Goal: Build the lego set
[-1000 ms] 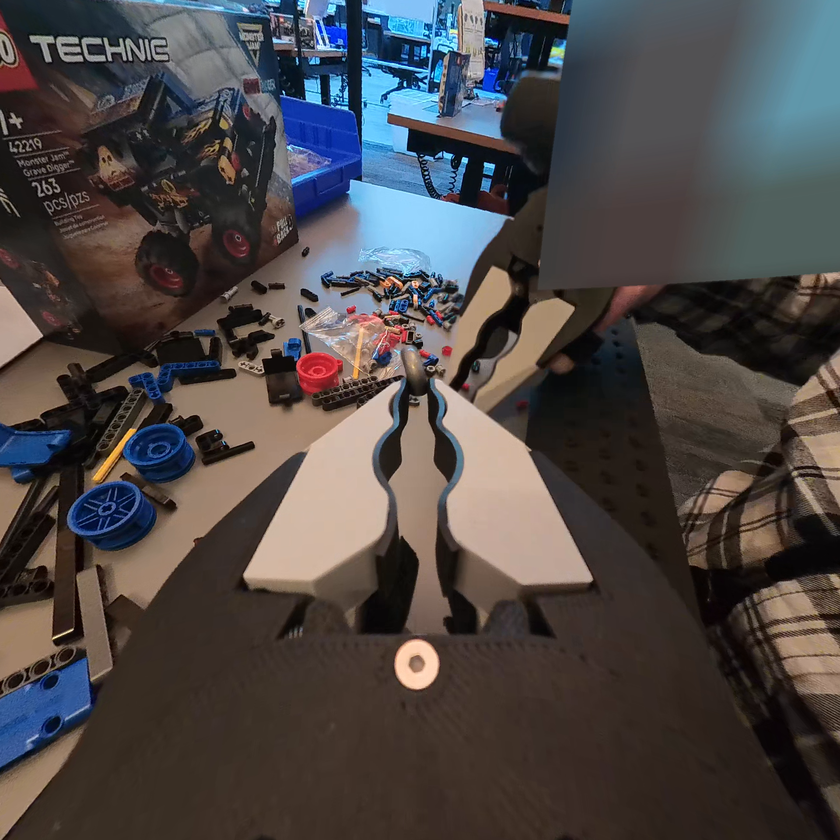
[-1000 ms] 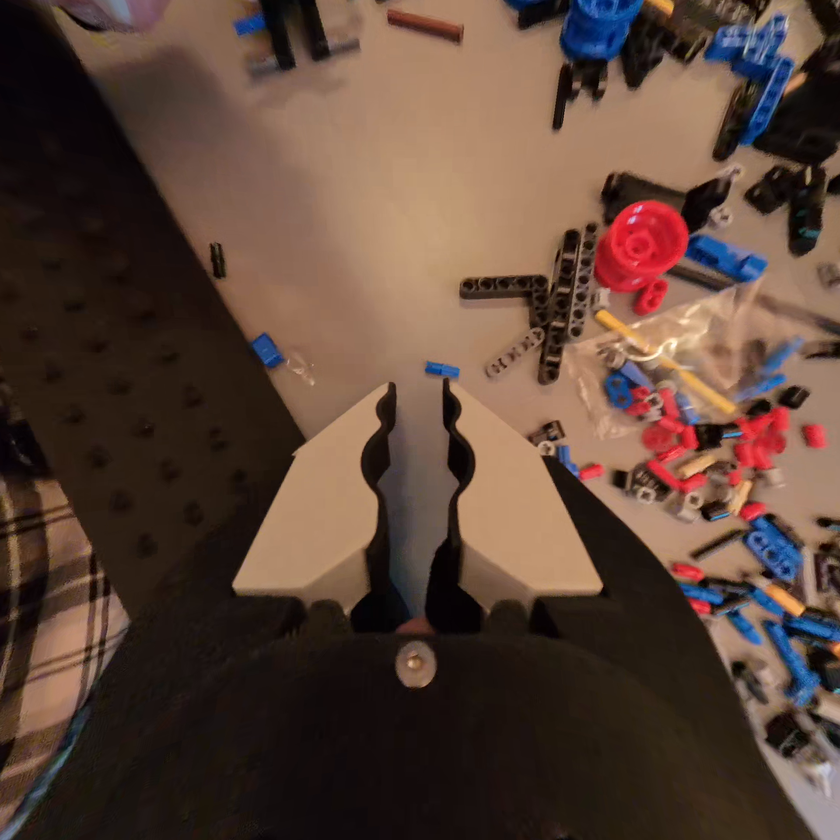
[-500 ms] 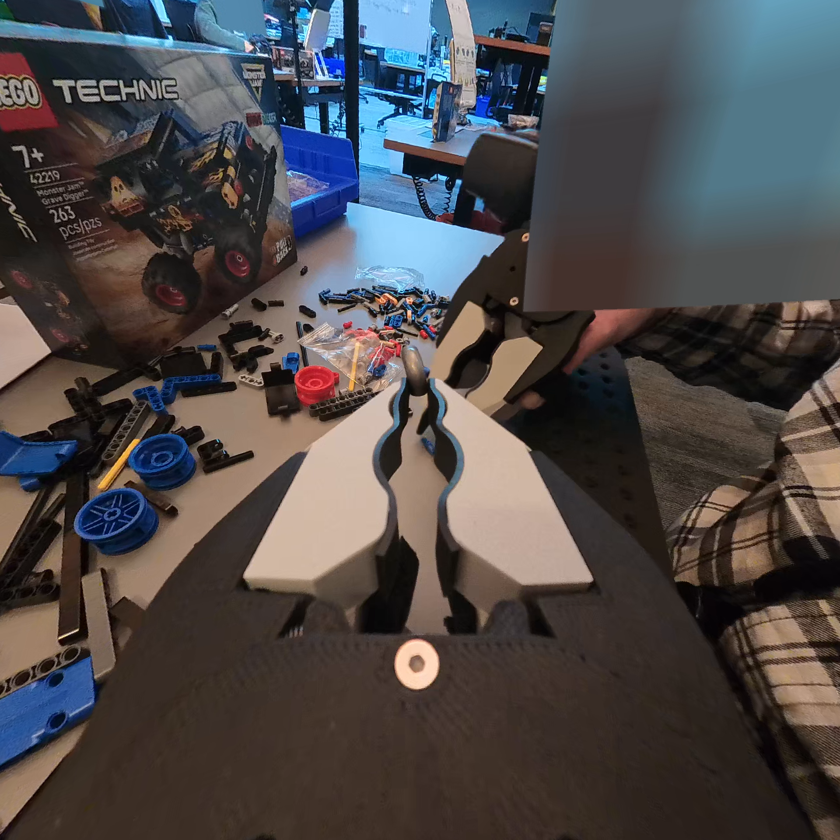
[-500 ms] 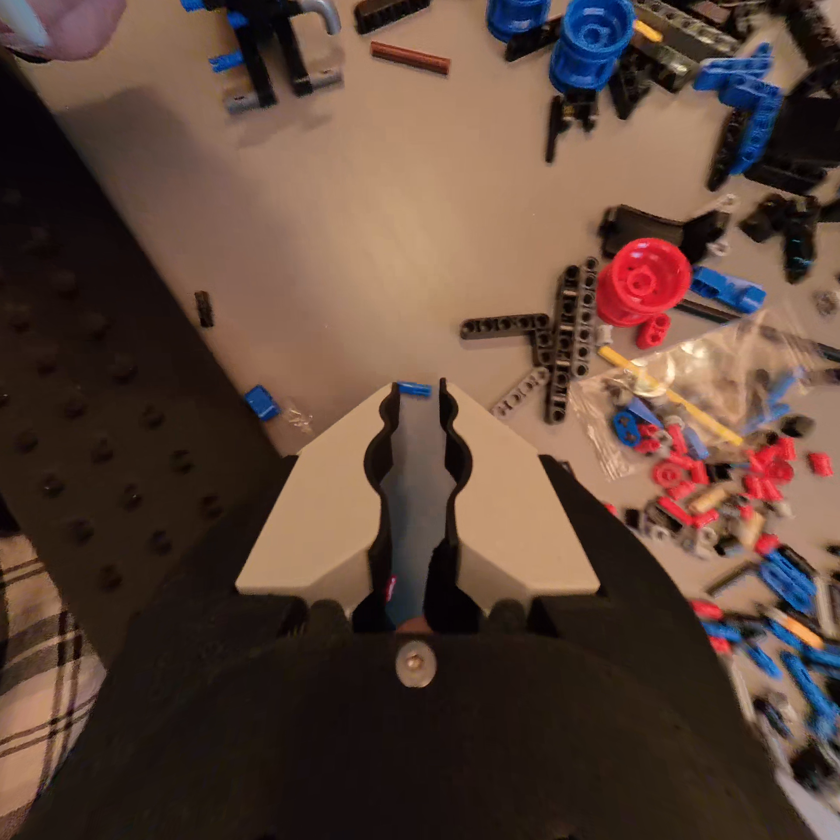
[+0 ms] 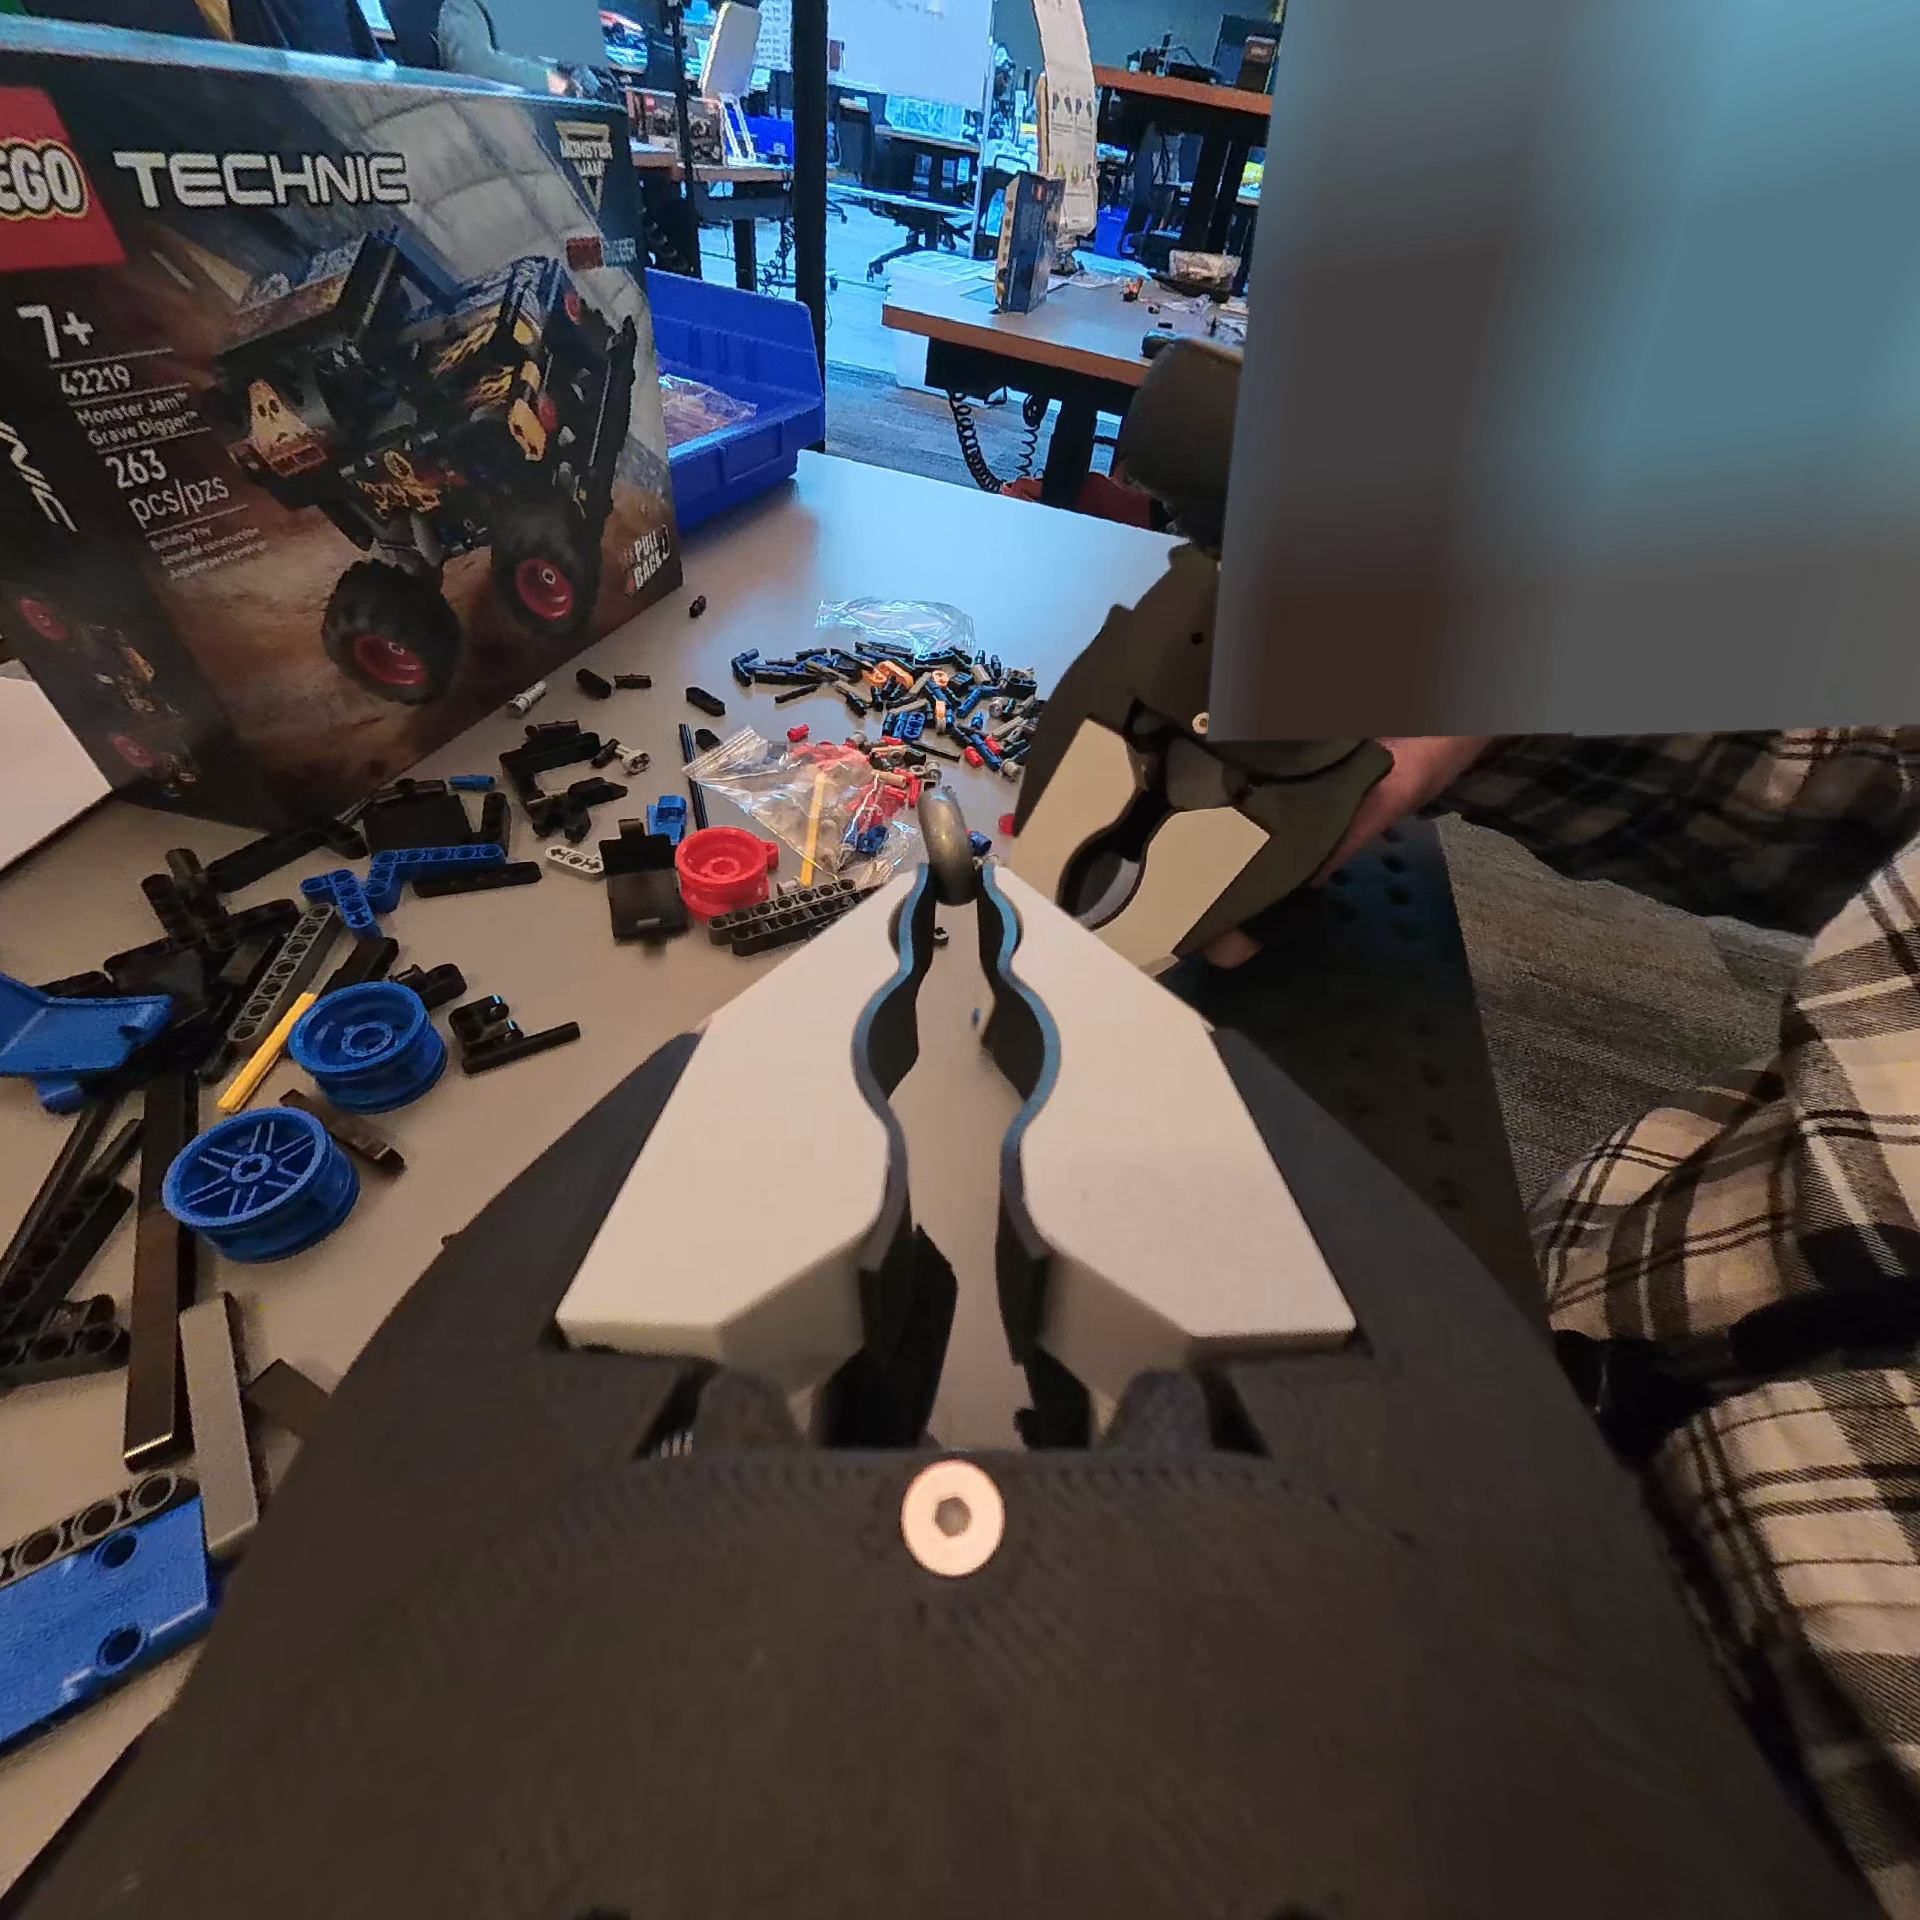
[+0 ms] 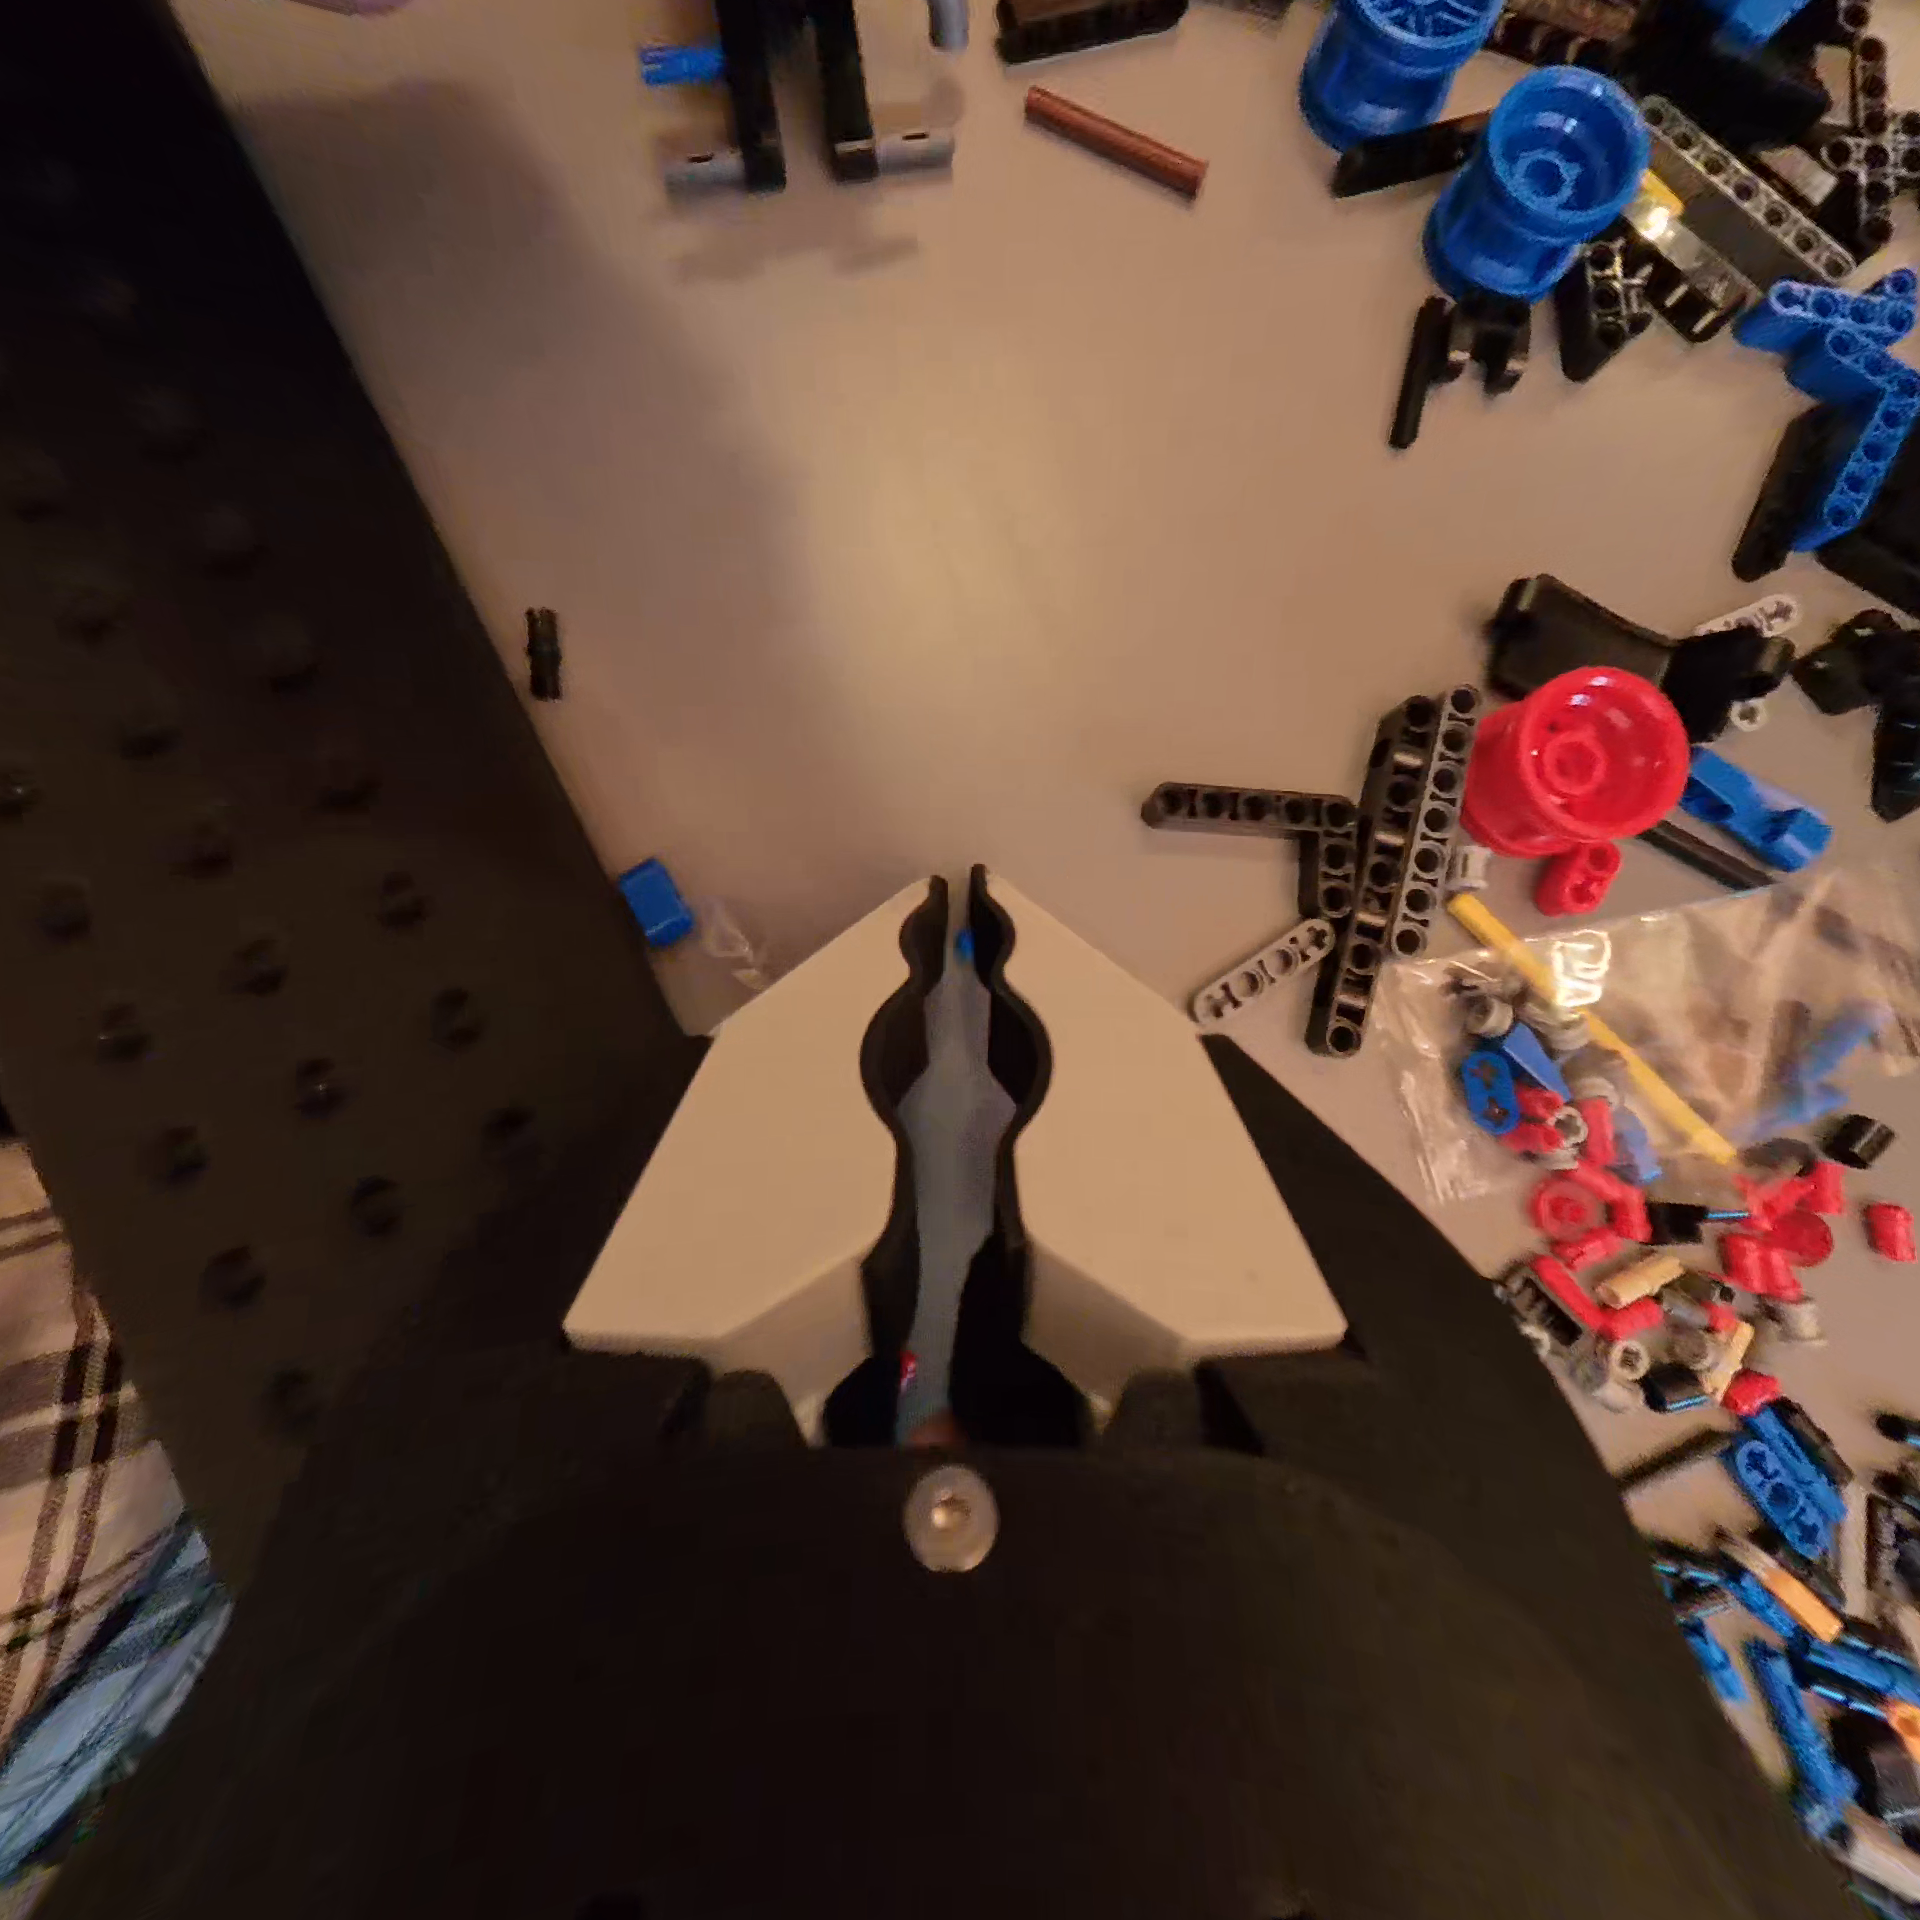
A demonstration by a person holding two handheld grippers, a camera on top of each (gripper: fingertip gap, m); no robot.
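Observation:
My left gripper (image 5: 951, 883) is shut on a small grey curved piece (image 5: 945, 844), held above the table. My right gripper (image 6: 958, 883) is shut on a small blue pin (image 6: 964, 942) near the table's edge. It also shows in the left wrist view (image 5: 1117, 904), just right of my left fingertips. Loose parts lie around: a red wheel hub (image 6: 1574, 758), black beams (image 6: 1392, 852), two blue wheel hubs (image 5: 366, 1044) and a clear bag of small pins (image 6: 1621, 1039). A black and grey sub-assembly (image 6: 800, 114) lies at the top of the right wrist view.
The set's box (image 5: 312, 416) stands at the back left, a blue bin (image 5: 727, 384) behind it. A black perforated mat (image 6: 260, 727) borders the table on the near side. A person's plaid sleeve (image 5: 1714, 1195) is on the right. A small blue part (image 6: 652, 902) lies by the mat.
My right gripper moved over the blue pin and closed on it. My left gripper kept hold of the grey piece, and its view tilted up slightly.

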